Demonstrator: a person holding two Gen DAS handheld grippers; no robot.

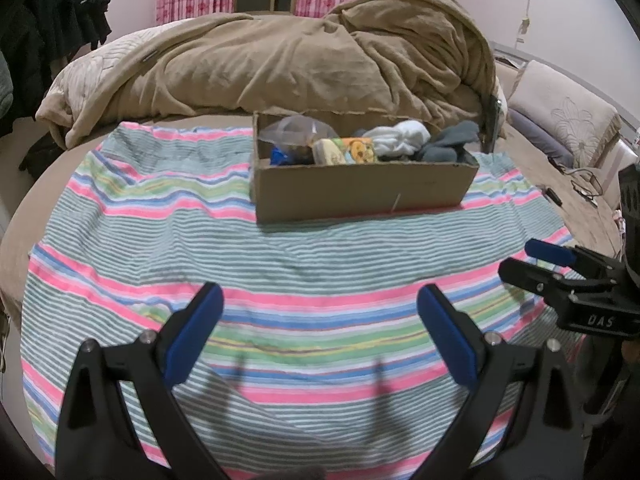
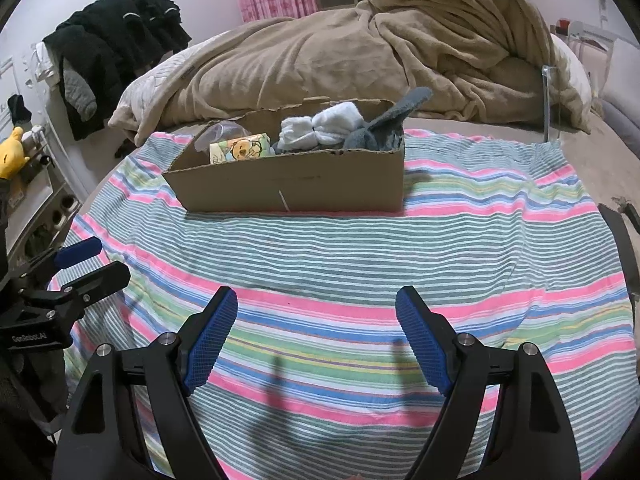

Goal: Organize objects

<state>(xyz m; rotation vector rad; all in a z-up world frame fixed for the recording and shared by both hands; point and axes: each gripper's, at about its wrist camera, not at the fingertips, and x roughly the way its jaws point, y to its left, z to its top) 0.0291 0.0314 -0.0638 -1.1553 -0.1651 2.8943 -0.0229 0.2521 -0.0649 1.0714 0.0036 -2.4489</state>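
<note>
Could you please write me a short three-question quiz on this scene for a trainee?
1. True or false: the cardboard box stands on the striped cloth.
2. What lies at the right-hand end of the box? A) grey socks B) a plastic bag C) a tissue pack
3. Are the left gripper and the right gripper holding anything?

Key
1. True.
2. A; the white socks lie beside them towards the middle, and the bag is at the left-hand end.
3. No; both are open over the cloth, with nothing between the fingers.
</note>
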